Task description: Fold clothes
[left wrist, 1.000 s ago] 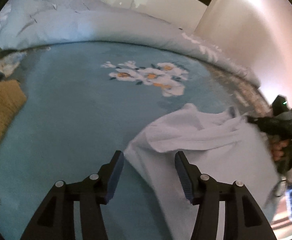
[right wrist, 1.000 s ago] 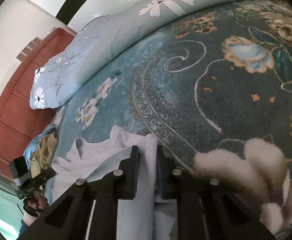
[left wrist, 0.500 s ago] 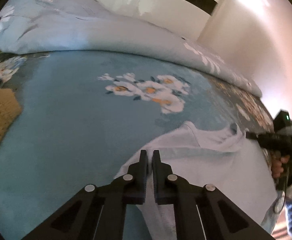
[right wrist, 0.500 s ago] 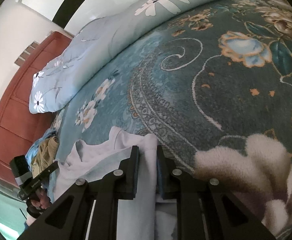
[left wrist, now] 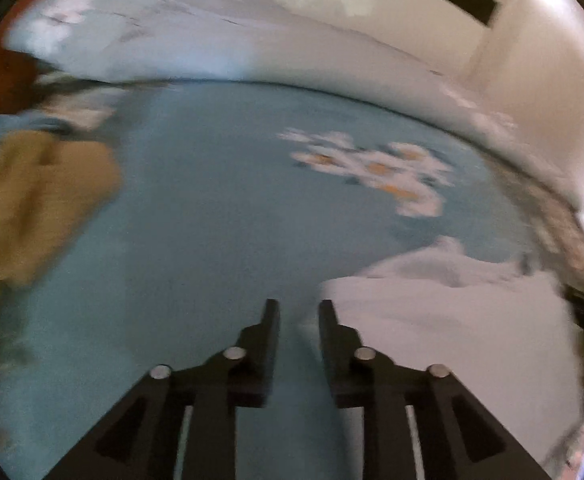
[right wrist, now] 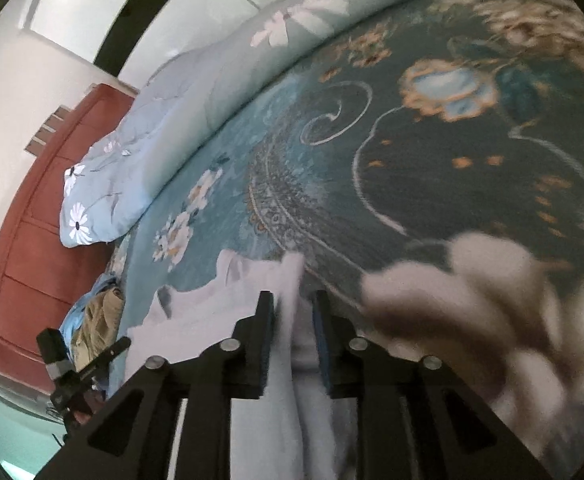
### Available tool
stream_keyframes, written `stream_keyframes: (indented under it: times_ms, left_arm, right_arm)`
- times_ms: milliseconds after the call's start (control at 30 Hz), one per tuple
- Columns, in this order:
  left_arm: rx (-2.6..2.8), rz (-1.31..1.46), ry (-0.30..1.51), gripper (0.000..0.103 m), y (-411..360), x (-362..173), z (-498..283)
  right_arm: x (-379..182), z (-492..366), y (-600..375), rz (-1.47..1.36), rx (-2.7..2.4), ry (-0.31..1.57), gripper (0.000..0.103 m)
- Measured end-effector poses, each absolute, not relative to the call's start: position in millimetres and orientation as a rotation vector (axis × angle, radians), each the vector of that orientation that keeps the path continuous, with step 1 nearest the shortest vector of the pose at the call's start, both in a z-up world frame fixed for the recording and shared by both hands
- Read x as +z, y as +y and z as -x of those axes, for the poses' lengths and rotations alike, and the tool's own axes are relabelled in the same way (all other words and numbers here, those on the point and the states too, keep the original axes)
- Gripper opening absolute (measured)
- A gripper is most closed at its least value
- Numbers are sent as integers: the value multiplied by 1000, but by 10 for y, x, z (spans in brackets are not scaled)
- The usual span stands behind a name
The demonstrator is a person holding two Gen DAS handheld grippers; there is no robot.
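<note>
A white garment (left wrist: 444,316) lies rumpled on the bed's blue floral cover (left wrist: 219,216), toward the near edge, its bunched folds rising at the far end and a flatter panel spreading toward the cameras. In the left wrist view, which is smeared with motion blur, the left gripper (left wrist: 299,312) hangs over bare cover just beside the garment's left edge; its two fingers stand a small way apart with blue cover visible in the gap and nothing between them, the right finger's tip close against the white cloth's border. In the right wrist view the right gripper (right wrist: 289,304) sits at the garment's other side, its fingers parted by a narrow gap with white fabric (right wrist: 292,364) running through that gap and down between the arms; whether the pads actually press the cloth cannot be told, since a slit of space shows on each side. A mustard-coloured knitted garment (left wrist: 31,208) lies heaped near the left edge of the bed, well apart from the white one, with a bit of light blue cloth beside it. A pale blue quilt (right wrist: 195,112) printed with white daisies is bunched along the far edge against the wall. On the right part of the bed lies a dark teal blanket (right wrist: 432,168) with scrolls and flowers, and a large pale flower print fills the near right corner.
</note>
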State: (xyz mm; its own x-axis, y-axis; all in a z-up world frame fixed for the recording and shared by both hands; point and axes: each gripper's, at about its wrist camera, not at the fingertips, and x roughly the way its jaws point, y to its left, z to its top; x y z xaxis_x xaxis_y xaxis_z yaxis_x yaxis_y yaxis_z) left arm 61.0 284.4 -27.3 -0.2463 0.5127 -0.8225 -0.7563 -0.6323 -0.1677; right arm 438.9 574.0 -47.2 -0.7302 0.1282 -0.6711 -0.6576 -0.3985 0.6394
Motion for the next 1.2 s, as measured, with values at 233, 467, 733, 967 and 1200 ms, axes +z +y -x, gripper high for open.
stream_keyframes:
  times_ms: [233,467,733,967,1200]
  left_arm:
    - [1765,1144,113,65,2610,-18,-1213]
    - [1481,1141,307,66,2993,-177,-2238]
    - [1411,1210,246,64,2992,-436,-2496]
    - [1339,1200,82,61,2737,-358,-2583]
    - [1299,1214,30,61,2575,-477,-2603]
  right_arm:
    - [-495,-4949,5172,728,2185,1409,53]
    - [-536,-4834,4921,754,2247,1457,56]
    - [-599,-4539,4868,718,2275,1511,46]
    - [-643,-4544,4885,715,2223,1581,17]
    - [-424,-4433,4874,764,2204,1527,16]
